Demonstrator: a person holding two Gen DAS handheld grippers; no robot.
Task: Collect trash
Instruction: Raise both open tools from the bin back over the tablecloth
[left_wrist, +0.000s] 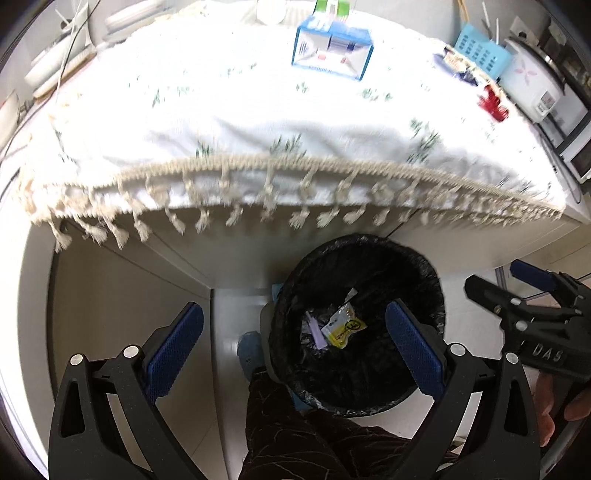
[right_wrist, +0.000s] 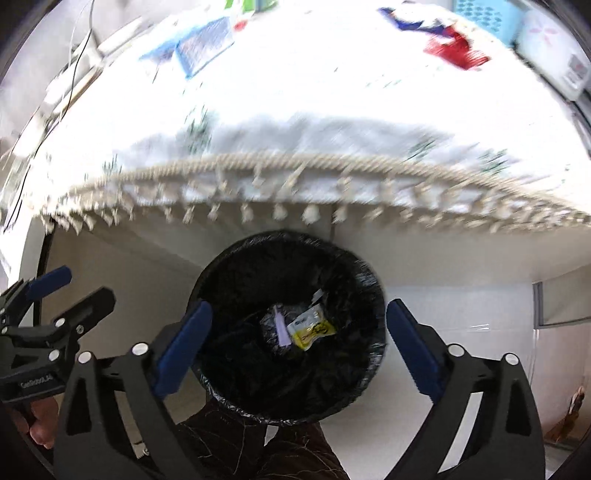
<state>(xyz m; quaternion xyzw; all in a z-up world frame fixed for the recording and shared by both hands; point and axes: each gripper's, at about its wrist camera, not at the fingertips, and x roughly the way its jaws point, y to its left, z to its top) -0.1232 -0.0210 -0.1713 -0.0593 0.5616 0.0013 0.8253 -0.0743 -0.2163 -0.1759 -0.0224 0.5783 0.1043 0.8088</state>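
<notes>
Both grippers, left (left_wrist: 293, 349) and right (right_wrist: 299, 343), hang over the lined bin (right_wrist: 236, 384) with fingers spread and empty; a yellow wrapper (right_wrist: 312, 328) lies inside (drop apparently done). Next, probably: fetch the red wrapper (left_wrist: 493, 101) from the surface (left_wrist: 258, 110).

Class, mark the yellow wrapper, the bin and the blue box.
yellow wrapper (right_wrist: 312, 328): right wrist view, middle of packet.
bin (right_wrist: 229, 254): right wrist view, far-left rim.
blue box (left_wrist: 330, 51): left wrist view, front face.
</notes>
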